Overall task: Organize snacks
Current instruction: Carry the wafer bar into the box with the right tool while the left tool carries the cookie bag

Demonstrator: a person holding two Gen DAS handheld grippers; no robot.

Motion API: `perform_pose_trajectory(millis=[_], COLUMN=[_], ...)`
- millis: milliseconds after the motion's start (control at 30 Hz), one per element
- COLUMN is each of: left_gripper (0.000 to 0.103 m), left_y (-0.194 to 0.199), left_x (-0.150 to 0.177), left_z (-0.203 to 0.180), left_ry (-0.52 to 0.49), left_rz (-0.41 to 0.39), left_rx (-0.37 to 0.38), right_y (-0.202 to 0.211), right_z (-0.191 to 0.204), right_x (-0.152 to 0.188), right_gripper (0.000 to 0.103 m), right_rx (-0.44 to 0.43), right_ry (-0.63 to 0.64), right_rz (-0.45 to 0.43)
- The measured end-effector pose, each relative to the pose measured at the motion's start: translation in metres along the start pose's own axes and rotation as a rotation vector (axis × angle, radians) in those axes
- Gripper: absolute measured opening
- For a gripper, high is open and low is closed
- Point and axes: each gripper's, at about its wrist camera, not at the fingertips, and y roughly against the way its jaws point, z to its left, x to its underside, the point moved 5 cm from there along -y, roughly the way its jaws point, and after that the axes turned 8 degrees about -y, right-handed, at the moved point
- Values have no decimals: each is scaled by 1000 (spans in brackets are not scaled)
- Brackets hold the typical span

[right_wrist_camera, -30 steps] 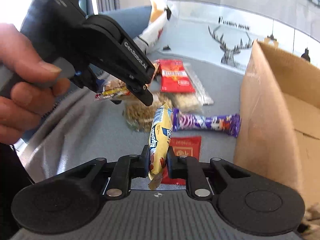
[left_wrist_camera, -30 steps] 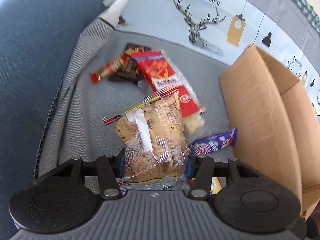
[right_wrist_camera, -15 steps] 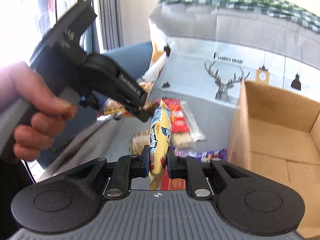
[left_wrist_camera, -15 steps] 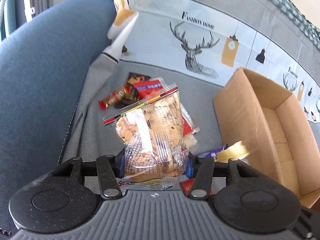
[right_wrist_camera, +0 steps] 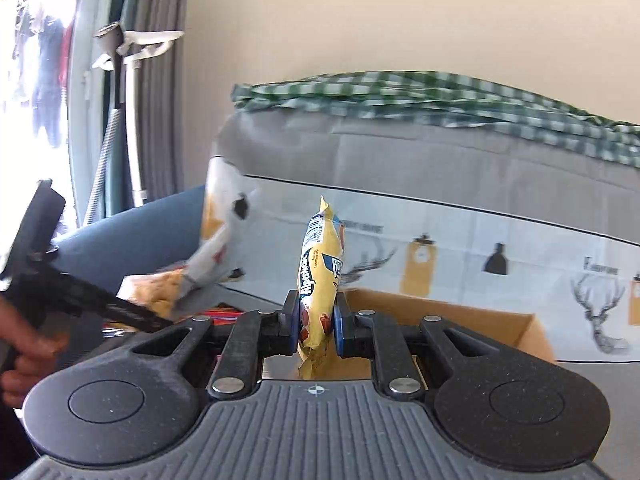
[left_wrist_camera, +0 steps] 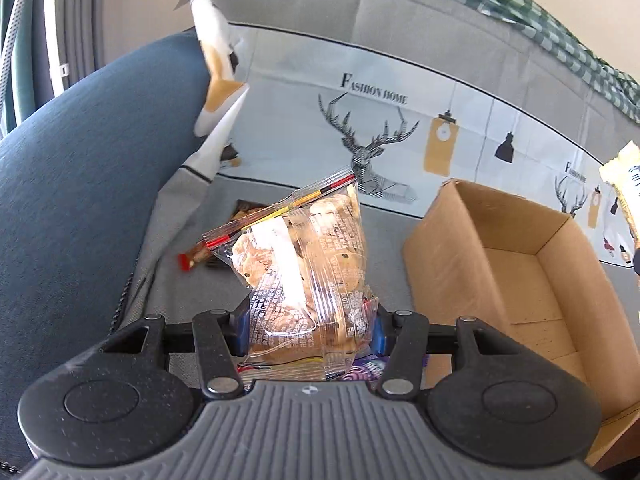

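Note:
My left gripper (left_wrist_camera: 308,326) is shut on a clear bag of cookies (left_wrist_camera: 304,264), which stands up off the grey sofa seat (left_wrist_camera: 176,280). To its right stands an open cardboard box (left_wrist_camera: 516,280). My right gripper (right_wrist_camera: 316,322) is shut on a yellow snack packet (right_wrist_camera: 318,272), held upright above the near rim of the cardboard box (right_wrist_camera: 460,308). The tip of that yellow snack packet (left_wrist_camera: 624,184) shows at the right edge of the left wrist view. A red-wrapped bar (left_wrist_camera: 196,256) and a dark packet (left_wrist_camera: 244,210) lie on the seat behind the cookie bag.
A purple wrapper (left_wrist_camera: 364,372) peeks out under the left gripper. A blue cushion (left_wrist_camera: 80,184) fills the left side. A printed deer cloth (left_wrist_camera: 368,140) covers the sofa back, with a green checked cloth (right_wrist_camera: 440,96) on top. A person's hand (right_wrist_camera: 24,356) holds the left gripper.
Both grippers have risen with their snacks. The right one swung up and toward the box, so the seat and the loose snacks dropped out of its view. The left view tilted up.

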Motion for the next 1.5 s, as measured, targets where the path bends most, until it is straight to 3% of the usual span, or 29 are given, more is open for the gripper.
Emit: perform_pose_trajectory(millis=[200, 333, 633, 833, 1500], left_gripper=[57, 57, 57, 57, 57], left_y=[-2, -5, 1, -3, 0], left_x=[-5, -9, -17, -10, 12], left_z=[-30, -51, -113, -148, -194], left_ry=[-33, -40, -80, -152, -270], left_rz=[-22, -40, -137, -136, -140], left_rx=[26, 58, 166, 215, 319], right_y=[1, 18, 32, 39, 24], right_z=[-64, -74, -107, -129, -122], right_x=[19, 24, 42, 49, 53], right_gripper=[17, 17, 17, 17, 17], right_rx=[98, 139, 233, 280, 286], right_ry=[-130, -93, -47, -72, -57], right_rz=[34, 1, 33, 55, 90])
